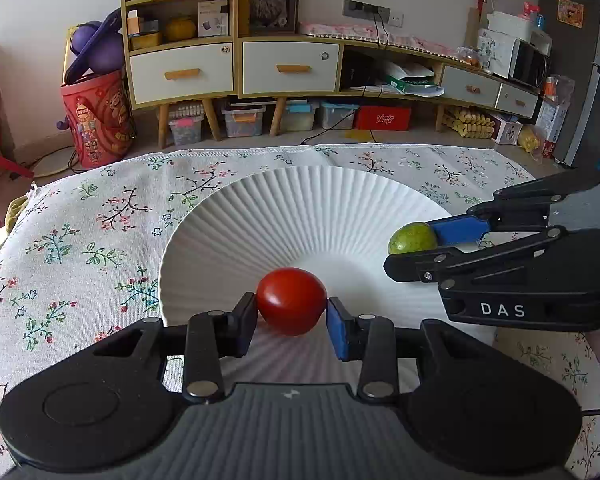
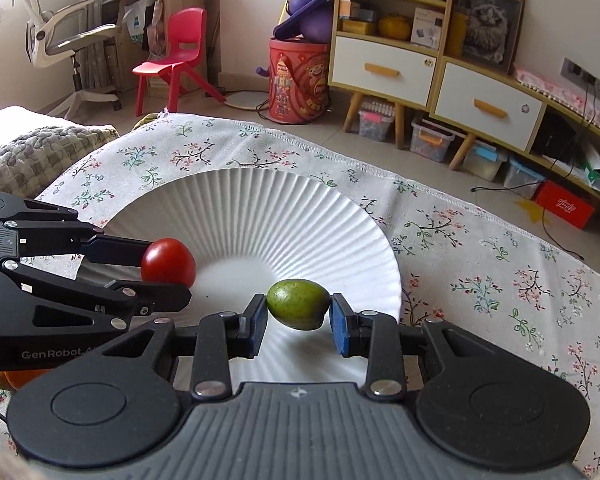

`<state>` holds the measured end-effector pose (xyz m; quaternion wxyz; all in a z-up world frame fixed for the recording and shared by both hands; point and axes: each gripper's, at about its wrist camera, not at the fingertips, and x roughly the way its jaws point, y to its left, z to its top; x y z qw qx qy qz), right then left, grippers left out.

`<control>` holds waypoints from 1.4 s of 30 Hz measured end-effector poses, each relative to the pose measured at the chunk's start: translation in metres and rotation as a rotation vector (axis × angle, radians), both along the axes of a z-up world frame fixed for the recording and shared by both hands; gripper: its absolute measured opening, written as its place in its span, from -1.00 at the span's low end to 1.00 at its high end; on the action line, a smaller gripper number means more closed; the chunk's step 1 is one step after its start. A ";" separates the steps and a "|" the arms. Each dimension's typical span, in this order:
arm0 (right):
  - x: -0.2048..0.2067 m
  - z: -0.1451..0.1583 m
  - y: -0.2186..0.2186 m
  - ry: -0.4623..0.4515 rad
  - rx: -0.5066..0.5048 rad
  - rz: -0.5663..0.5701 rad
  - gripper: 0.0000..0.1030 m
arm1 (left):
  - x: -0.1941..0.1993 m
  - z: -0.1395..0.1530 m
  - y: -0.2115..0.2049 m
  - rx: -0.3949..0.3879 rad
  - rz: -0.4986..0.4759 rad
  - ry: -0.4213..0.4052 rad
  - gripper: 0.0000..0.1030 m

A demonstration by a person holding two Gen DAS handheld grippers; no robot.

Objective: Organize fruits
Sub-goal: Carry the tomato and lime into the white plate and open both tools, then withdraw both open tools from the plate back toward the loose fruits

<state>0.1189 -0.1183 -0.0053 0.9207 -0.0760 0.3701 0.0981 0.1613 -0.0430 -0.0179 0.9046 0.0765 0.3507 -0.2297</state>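
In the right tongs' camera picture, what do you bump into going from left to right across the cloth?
left tongs → red tomato → green fruit → plate's right rim → flowery tablecloth

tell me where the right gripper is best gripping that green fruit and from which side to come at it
Across its two narrow ends, much as the right gripper holds it now. The green fruit is egg-shaped with its long axis lying level, so a pad on each tip should stop it rolling. Come from the near edge of the white plate, angled down; the left gripper with the tomato crowds the left.
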 end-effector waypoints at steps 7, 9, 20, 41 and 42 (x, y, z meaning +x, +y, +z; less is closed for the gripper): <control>0.001 0.000 0.000 -0.010 0.007 0.014 -0.40 | 0.001 0.000 0.000 0.006 -0.009 -0.001 -0.54; 0.000 0.000 0.000 -0.008 0.008 0.014 -0.40 | 0.002 0.001 0.000 0.004 -0.006 0.003 -0.52; -0.014 0.019 -0.004 -0.024 0.029 0.008 0.03 | -0.016 0.020 0.010 -0.018 0.040 -0.003 -0.10; -0.077 0.034 0.006 -0.060 0.047 -0.032 0.88 | -0.085 0.034 0.073 -0.044 0.199 0.032 0.72; -0.080 0.032 0.006 -0.055 0.051 -0.036 0.88 | -0.089 0.034 0.077 -0.044 0.211 0.030 0.75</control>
